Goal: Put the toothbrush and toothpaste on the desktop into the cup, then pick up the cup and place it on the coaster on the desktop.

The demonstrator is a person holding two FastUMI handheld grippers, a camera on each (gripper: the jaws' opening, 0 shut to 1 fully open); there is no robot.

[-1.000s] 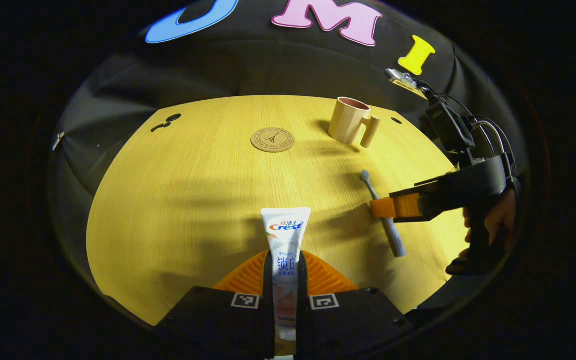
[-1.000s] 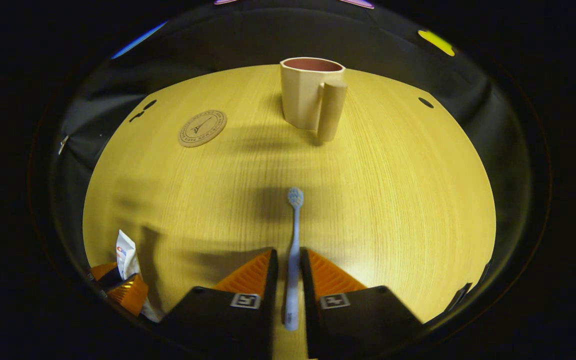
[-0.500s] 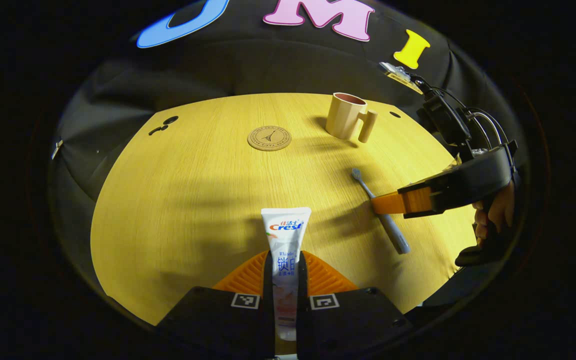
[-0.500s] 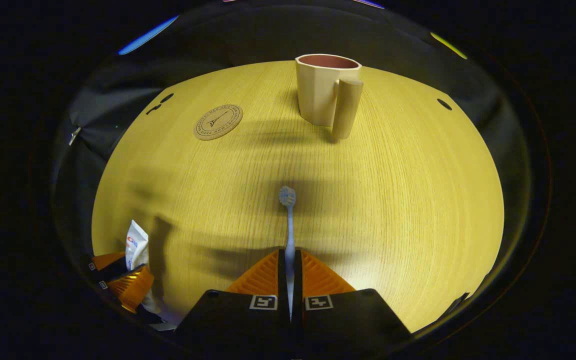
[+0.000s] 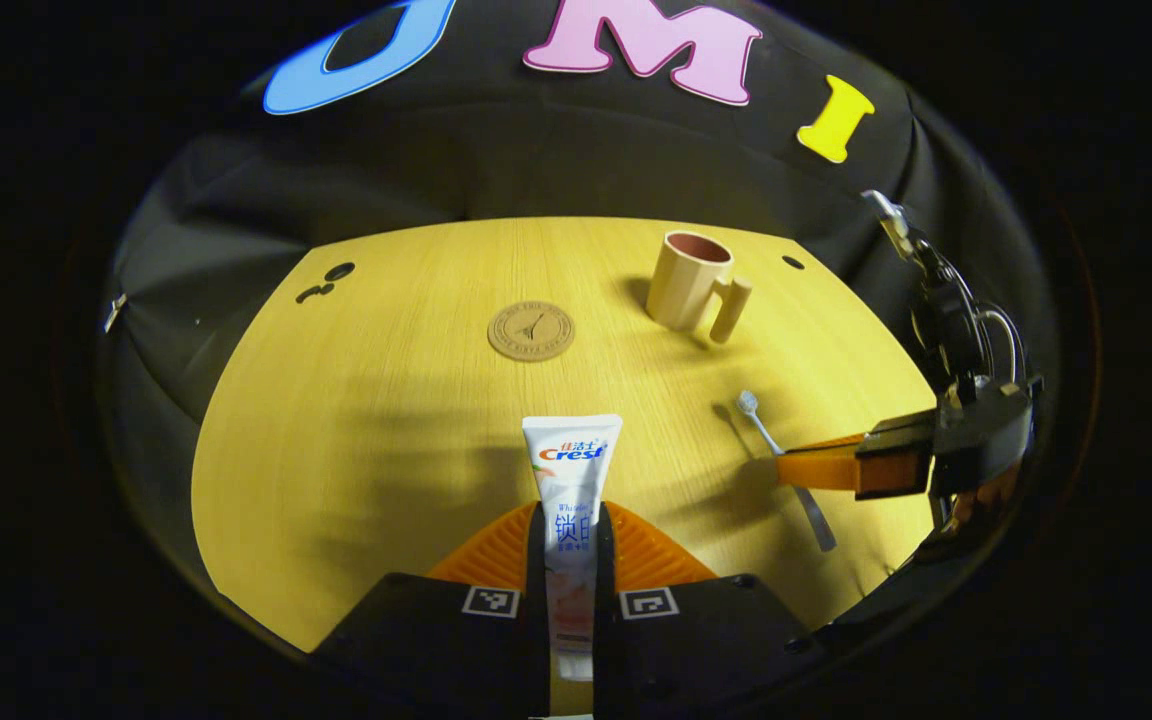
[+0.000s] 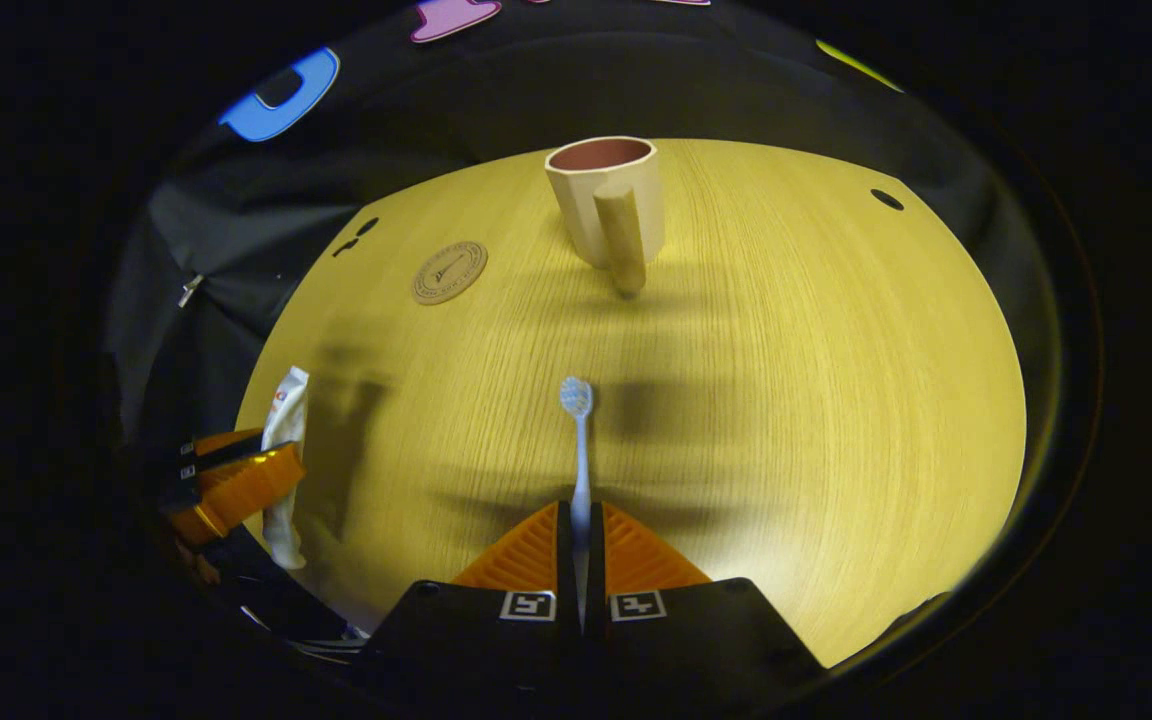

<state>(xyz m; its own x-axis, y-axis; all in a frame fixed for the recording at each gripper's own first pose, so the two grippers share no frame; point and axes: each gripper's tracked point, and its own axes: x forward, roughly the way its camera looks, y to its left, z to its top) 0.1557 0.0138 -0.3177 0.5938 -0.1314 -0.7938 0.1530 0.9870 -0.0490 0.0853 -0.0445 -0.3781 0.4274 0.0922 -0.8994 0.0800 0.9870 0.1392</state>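
The left gripper (image 5: pixel 570 545) pinches the toothpaste tube (image 5: pixel 570 500) above the wooden desktop (image 5: pixel 386 420). Farther back lie the round coaster (image 5: pixel 530 331) and, right of it, the beige cup (image 5: pixel 686 283). The right gripper (image 6: pixel 581 545) clamps the toothbrush (image 6: pixel 578 440), bristles toward the cup.
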